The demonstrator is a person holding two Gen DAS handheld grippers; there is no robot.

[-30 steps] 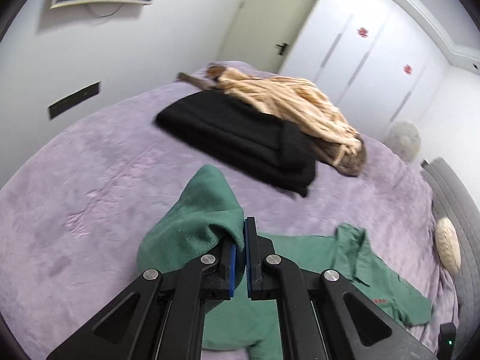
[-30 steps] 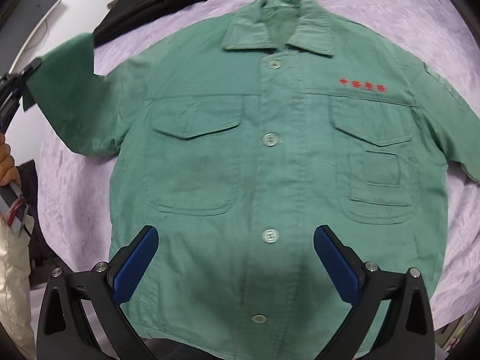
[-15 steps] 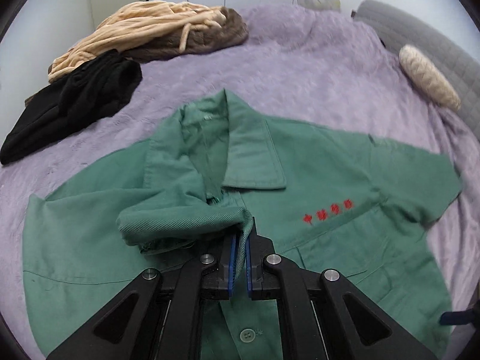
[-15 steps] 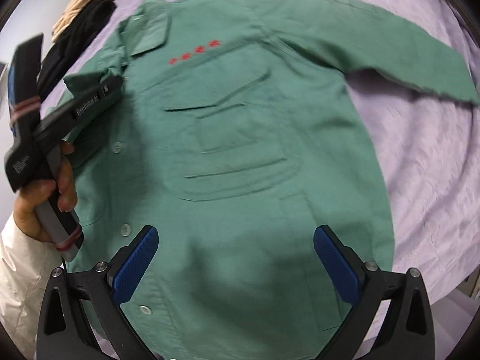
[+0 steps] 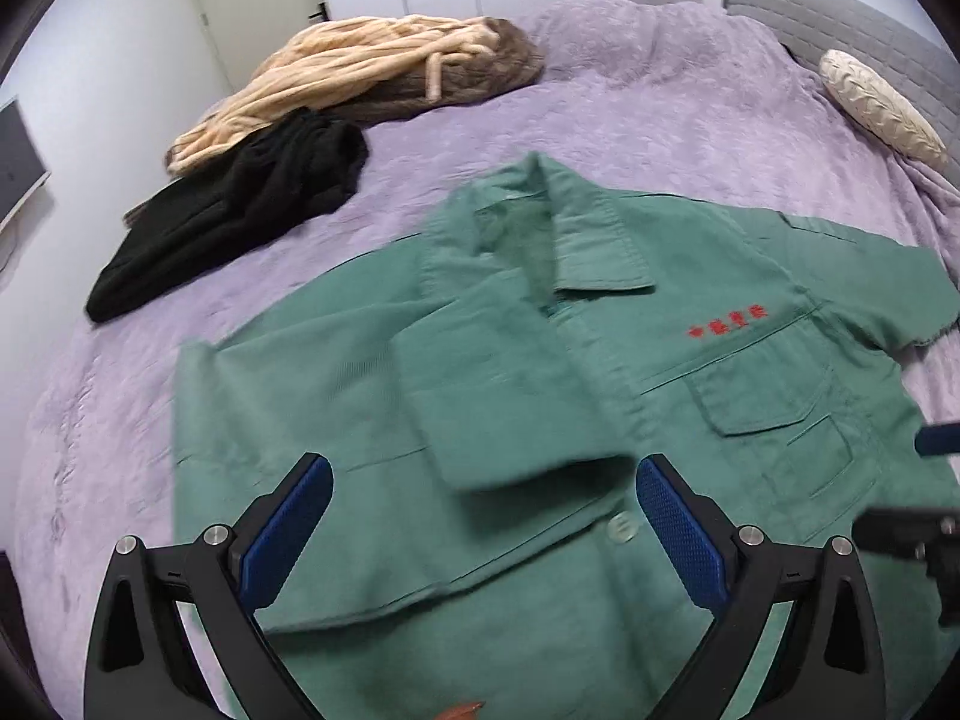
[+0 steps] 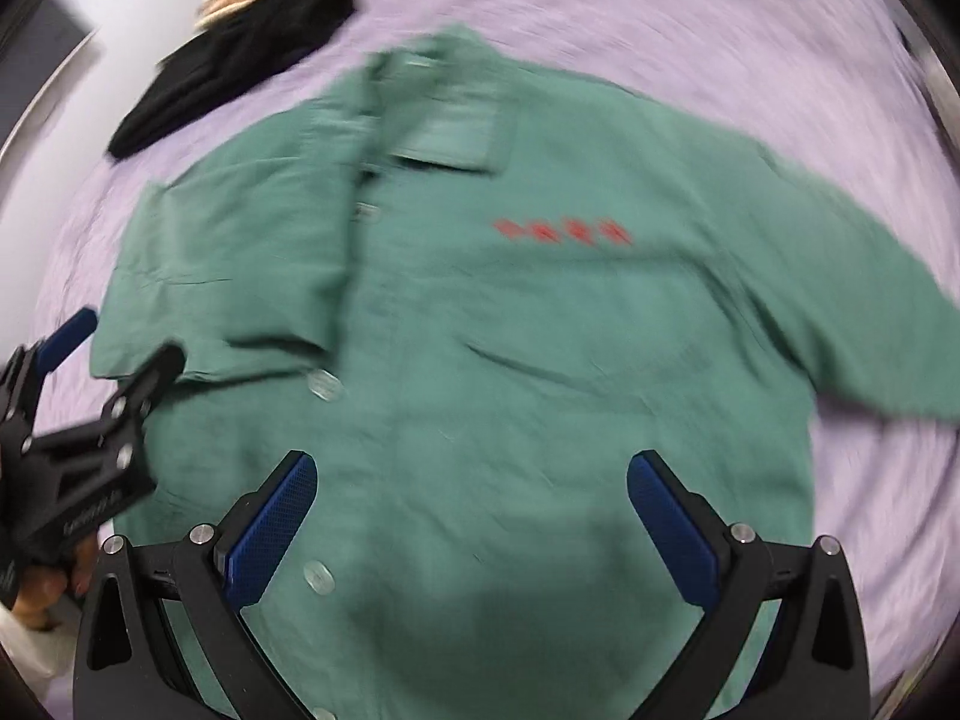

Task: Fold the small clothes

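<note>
Shirt [image 5: 708,396] flat on bed [image 5: 630,102], sleeve [image 5: 480,396] folded across.
My left tool [image 5: 483,516] is opening, nothing between its pads; right tool [image 6: 471,516] gapes empty.

Purple bedspread [image 5: 660,120], cream cushion [image 5: 879,108], grey headboard [image 5: 840,18]

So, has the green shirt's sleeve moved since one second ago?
Yes. The sleeve was lifted out over the purple bedcover; now it lies folded across the shirt front, released by the opening left tool.
</note>
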